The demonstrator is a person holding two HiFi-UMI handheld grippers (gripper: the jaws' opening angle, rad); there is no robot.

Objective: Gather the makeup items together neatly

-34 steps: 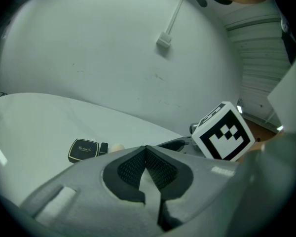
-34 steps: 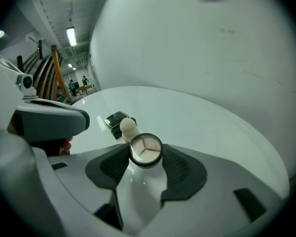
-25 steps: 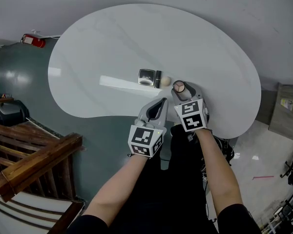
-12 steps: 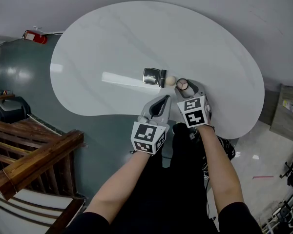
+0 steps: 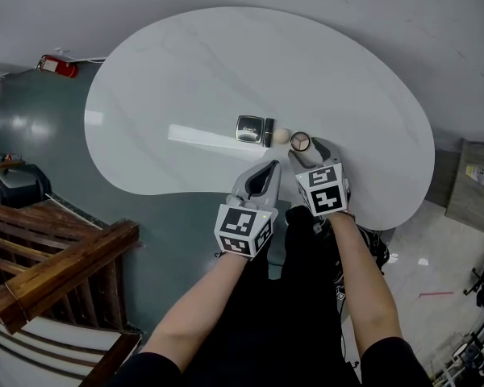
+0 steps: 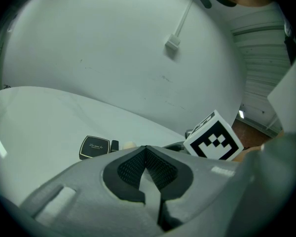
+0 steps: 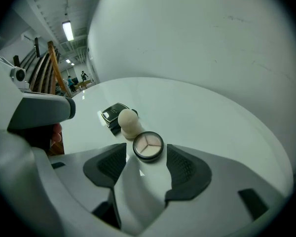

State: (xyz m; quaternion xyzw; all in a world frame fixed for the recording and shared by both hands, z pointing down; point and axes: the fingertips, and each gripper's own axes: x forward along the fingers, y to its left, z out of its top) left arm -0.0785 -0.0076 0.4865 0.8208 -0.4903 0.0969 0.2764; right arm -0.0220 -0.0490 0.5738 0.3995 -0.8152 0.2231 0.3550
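Note:
Four makeup items lie in a row on the white table (image 5: 194, 71): a black square compact (image 5: 248, 129) (image 6: 94, 147) (image 7: 113, 112), a black tube (image 5: 269, 131) (image 6: 114, 145), a beige sponge (image 5: 281, 135) (image 7: 129, 122) and a round palette (image 5: 300, 141) (image 7: 148, 146). My right gripper (image 5: 308, 148) (image 7: 147, 154) has just been opening. The round palette rests flat between its fingertips, with slim gaps to both pads. My left gripper (image 5: 269, 168) (image 6: 146, 150) is shut and empty. It hovers near the table's front edge, short of the row.
The table's near edge curves just below the row. Beyond it is dark green floor, with a wooden railing (image 5: 56, 272) at the lower left and a red object (image 5: 55, 65) at the far left. A grey cabinet (image 5: 472, 184) stands at the right.
The round palette, earlier raised between the right jaws, now lies flat on the table beside the sponge. The right jaws stand a little wider. The left gripper has kept still.

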